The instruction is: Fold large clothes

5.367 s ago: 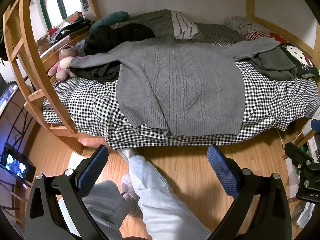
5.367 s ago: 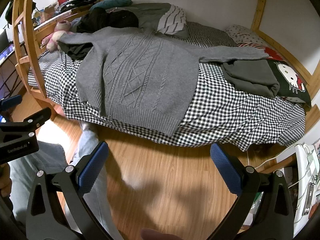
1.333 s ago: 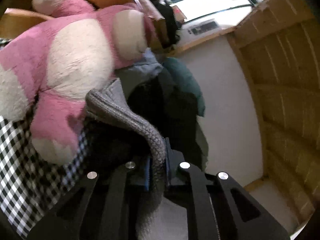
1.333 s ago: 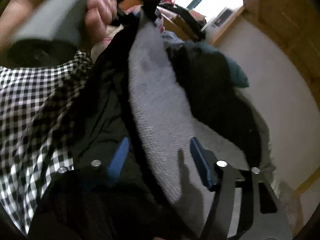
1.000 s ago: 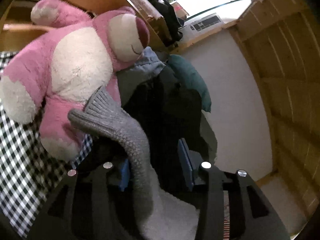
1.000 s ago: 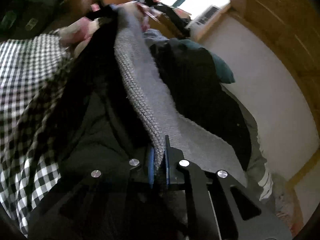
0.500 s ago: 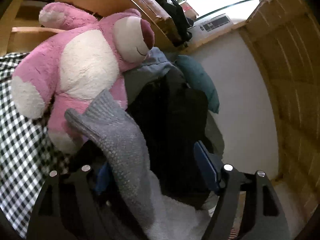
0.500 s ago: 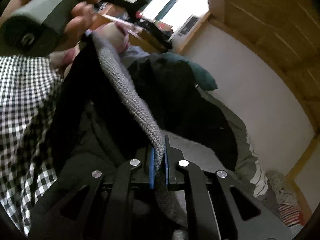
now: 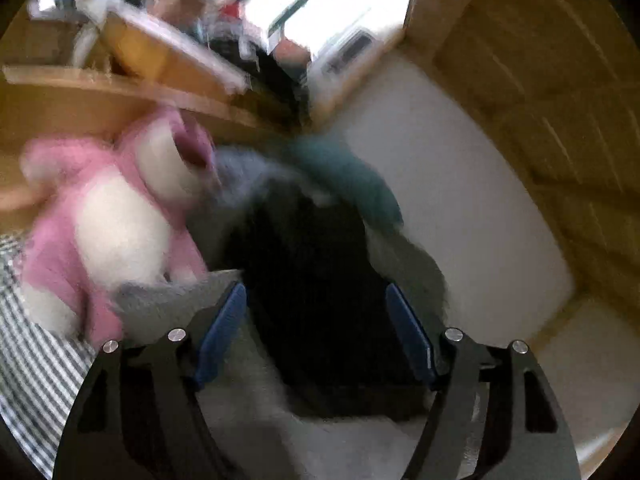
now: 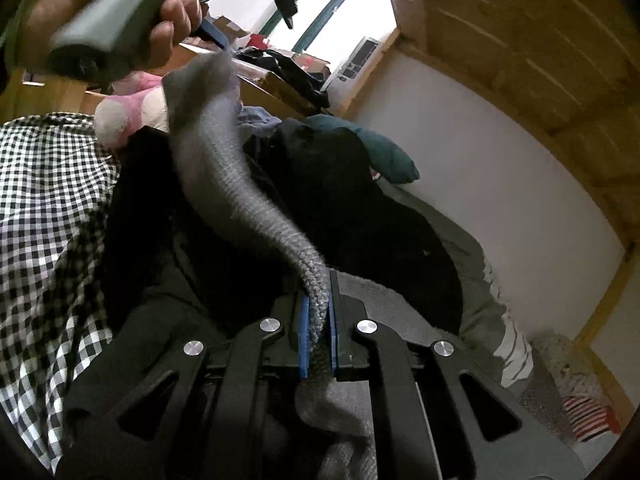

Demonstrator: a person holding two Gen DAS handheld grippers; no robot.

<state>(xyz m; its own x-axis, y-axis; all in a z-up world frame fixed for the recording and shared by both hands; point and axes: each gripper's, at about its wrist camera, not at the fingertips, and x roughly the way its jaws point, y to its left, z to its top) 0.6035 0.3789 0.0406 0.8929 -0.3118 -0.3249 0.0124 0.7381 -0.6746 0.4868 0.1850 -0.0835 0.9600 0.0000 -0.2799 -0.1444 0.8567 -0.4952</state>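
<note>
Released since a moment ago: grey cable-knit sweater sleeve [image 10: 224,184], formerly between the left gripper's pads, now lying outside and to the left of them in the left wrist view.

Left gripper [image 9: 316,332]: jaws wide apart, empty; view heavily motion-blurred. Blue pads [image 9: 224,328] framing a heap of black clothing [image 9: 316,280]; pink and white plush bear [image 9: 108,216] beyond, at the left edge of the bed.

Right gripper [image 10: 318,320]: jaws closed tight on the sleeve, knit pinched between the blue pads.

Sleeve, long axis: running up and away from the right jaws toward the cuff end, which hangs free just below the left hand [image 10: 168,20] seen gripping its handle at upper left. Sweater body at bottom of view, over black-and-white checked bedcover [image 10: 44,168].

Judgement: right gripper the nearer and only holder; folding the sleeve across the body likely the step in hand, cuff trailing.
</note>
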